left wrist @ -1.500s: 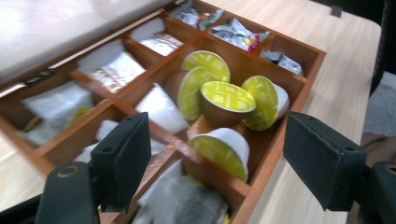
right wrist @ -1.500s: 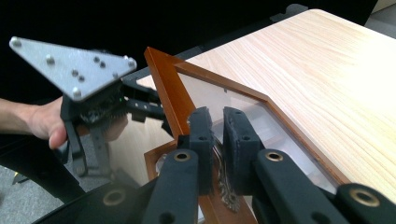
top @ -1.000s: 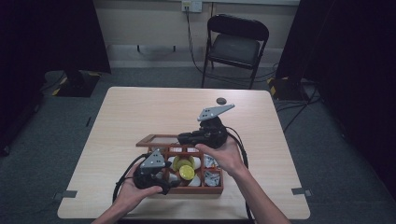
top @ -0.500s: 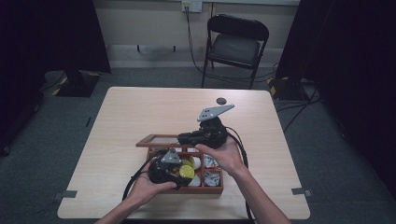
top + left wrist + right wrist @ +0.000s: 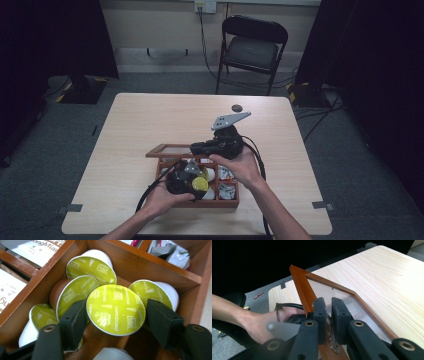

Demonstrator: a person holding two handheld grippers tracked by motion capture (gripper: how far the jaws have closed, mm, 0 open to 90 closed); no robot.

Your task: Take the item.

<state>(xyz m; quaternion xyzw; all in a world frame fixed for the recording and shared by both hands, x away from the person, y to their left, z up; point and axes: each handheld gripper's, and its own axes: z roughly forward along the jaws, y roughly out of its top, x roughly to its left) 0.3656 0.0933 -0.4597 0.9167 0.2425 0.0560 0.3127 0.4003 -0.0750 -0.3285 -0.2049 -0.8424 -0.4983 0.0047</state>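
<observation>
A wooden compartment box (image 5: 235, 202) sits near the table's front edge. Its glass-paned lid (image 5: 172, 149) stands raised. My right gripper (image 5: 327, 302) is shut on the lid's front rail (image 5: 298, 282), at a small brass clasp (image 5: 329, 323), and holds the lid up. One compartment holds several green-lidded coffee capsules. My left gripper (image 5: 116, 315) reaches down into it. Its jaws have just been closing, and both pads now press on the rim of the top capsule (image 5: 115, 307). In the high view that capsule (image 5: 201, 185) shows yellow at the left gripper's tip.
Foil sachets (image 5: 172, 252) and paper packets (image 5: 37, 247) fill neighbouring compartments. A small dark round object (image 5: 236, 107) lies near the table's far edge. Behind the table stands a black folding chair (image 5: 252, 47). Bare tabletop (image 5: 150, 115) stretches to the left and behind the box.
My left gripper has moved right and down into the box, and its jaws have closed onto a green capsule. The right gripper and the lid have stayed put.
</observation>
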